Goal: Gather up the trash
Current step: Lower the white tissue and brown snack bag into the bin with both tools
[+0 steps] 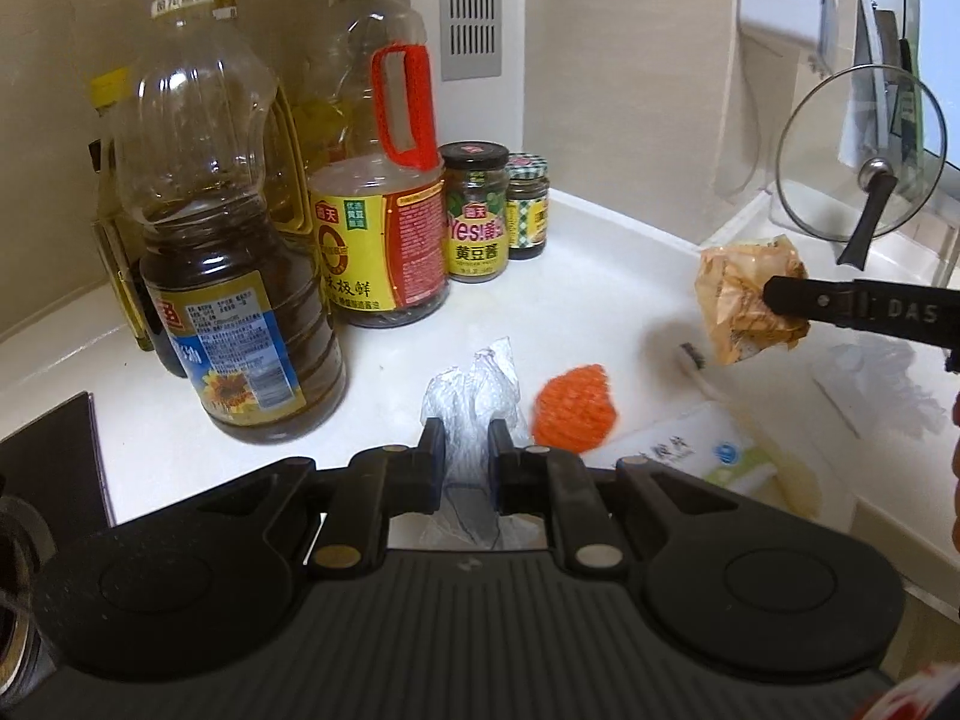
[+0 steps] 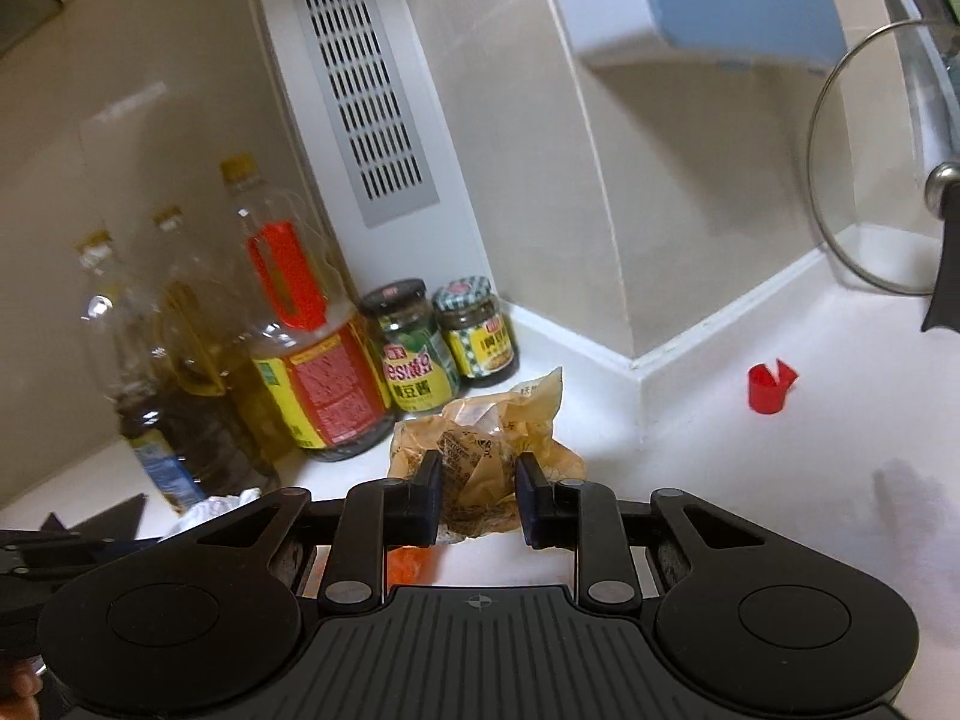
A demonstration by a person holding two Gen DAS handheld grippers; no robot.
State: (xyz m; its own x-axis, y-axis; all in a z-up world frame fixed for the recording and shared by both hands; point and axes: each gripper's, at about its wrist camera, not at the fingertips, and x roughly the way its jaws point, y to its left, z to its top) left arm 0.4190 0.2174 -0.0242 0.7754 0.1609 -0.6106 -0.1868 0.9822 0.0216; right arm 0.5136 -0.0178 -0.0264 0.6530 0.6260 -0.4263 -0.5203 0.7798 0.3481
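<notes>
- While the left gripper (image 1: 467, 456) pinches the clear plastic bag (image 1: 474, 396) near the counter's (image 1: 600, 312) front edge, keep that squeeze firm.
- Since the right gripper (image 2: 478, 480) clamps the crumpled wrapper (image 2: 480, 438) above the counter, carry it level to avoid slipping.
- The orange net (image 1: 576, 417) lies beside the bag, probably next.

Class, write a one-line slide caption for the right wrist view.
Right gripper clamps a crumpled orange wrapper above the white counter, beside sauce jars.

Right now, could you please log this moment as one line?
left gripper: shut on clear plastic wrap | right gripper: shut on crumpled wrapper | orange net: on counter
</notes>
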